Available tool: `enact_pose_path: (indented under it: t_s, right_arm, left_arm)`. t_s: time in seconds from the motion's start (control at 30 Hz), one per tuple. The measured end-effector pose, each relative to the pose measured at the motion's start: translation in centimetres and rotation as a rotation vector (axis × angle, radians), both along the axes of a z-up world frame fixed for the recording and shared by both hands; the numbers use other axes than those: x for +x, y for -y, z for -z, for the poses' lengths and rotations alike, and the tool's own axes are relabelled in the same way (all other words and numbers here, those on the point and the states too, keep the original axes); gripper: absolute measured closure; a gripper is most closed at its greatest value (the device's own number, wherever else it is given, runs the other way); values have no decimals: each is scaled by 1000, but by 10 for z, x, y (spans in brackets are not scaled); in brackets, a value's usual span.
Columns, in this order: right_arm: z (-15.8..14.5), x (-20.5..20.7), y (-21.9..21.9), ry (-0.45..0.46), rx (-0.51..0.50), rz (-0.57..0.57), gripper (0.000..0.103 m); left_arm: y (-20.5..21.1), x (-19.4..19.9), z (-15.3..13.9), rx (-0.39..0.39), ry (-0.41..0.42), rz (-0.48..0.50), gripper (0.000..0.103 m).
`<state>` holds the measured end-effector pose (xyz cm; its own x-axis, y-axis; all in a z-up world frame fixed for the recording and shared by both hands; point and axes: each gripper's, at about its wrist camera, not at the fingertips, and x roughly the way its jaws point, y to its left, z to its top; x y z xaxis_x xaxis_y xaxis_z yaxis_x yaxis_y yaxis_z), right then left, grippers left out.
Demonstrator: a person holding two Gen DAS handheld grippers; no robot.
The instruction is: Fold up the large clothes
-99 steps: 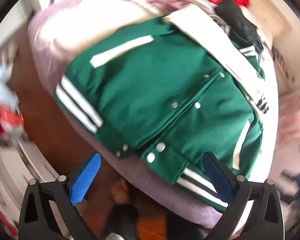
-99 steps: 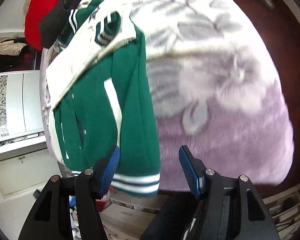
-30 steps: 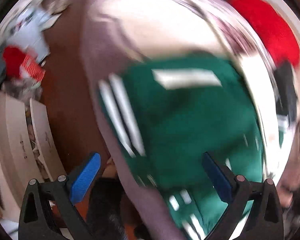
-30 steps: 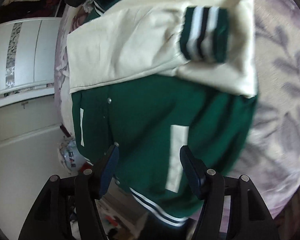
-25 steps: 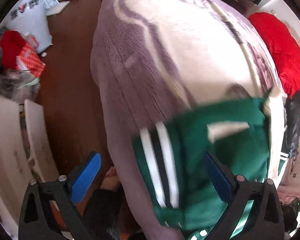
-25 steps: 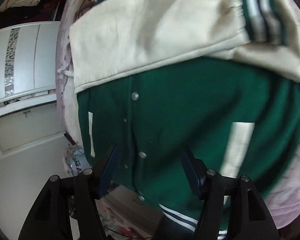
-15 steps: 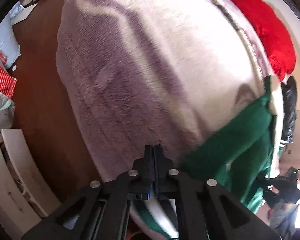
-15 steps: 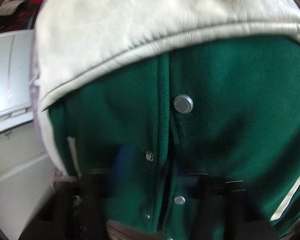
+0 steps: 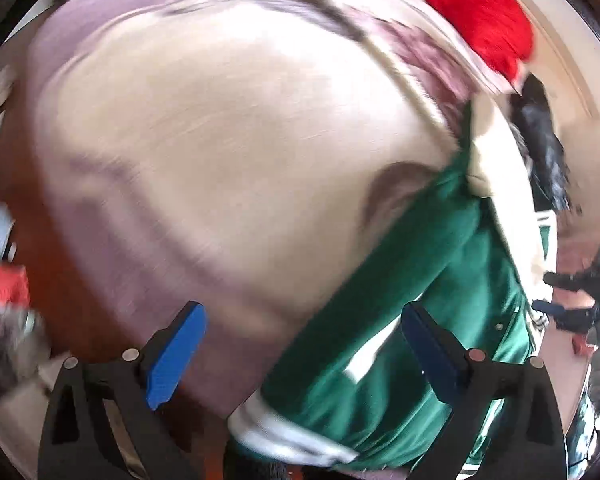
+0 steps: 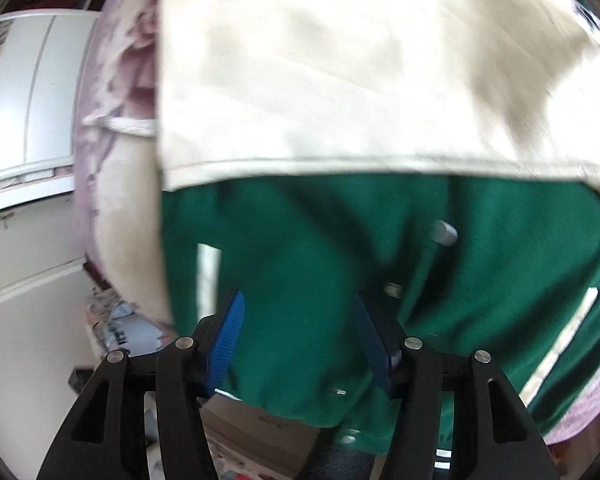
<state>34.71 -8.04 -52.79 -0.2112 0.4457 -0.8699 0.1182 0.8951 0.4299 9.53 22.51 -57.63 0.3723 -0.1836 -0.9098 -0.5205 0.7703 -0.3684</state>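
A green varsity jacket [image 9: 420,280] with cream sleeves and a white-striped hem lies on the bed's mauve and cream blanket [image 9: 220,140]. My left gripper [image 9: 304,352] hovers over the jacket's side edge and hem. Its jaws are opening wide, with blanket and green cloth below them and nothing pinched. In the right wrist view the jacket's snap-buttoned front [image 10: 340,248] fills the frame, and a folded cream sleeve [image 10: 360,80] lies across it. My right gripper [image 10: 300,340] is over the green front. Its jaws are opening, and the cloth lies between the pads unpressed.
A red garment [image 9: 472,12] and a black one [image 9: 544,148] lie at the bed's far end. Brown floor [image 9: 72,312] runs along the bed's left side. White cabinets [image 10: 28,120] and clutter on the floor [image 10: 132,332] stand beyond the bed edge.
Half a second ago both grippers were shut; both now stand open. The left view has swung so the jacket's edge lies under the gripper. The right view has slid toward the jacket's left side.
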Motion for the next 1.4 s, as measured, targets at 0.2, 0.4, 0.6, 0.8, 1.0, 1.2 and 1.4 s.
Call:
enact_pose_path:
  t_s: [0.2,0.4,0.6,0.8,1.0,1.2,1.4]
  right_arm:
    - [-24,63,4,76,19,58,44]
    - [-53,186,-2,233,-67,28,44]
    - [-24,287,-57,175,45,-34,32]
    - [57,315,-157,-35,-92,-303,31]
    - [70,327,-169,-15,-95,-88,96]
    - [112,330,-140,-170,-27,237,95]
    - [104,328,-133,-179,32,225,89]
  left_arm:
    - [30,75,-14,140,49,211,3]
    - [53,84,-1,166,24,255,3]
    - [73,79,14,190,-42,241,3]
    - [80,65,22,167,-68,160,3]
    - [71,54,27,143,-84,80,3]
    - [55,63,49,233,-160,41,3]
    - [18,80,64,250,-206,-49,0]
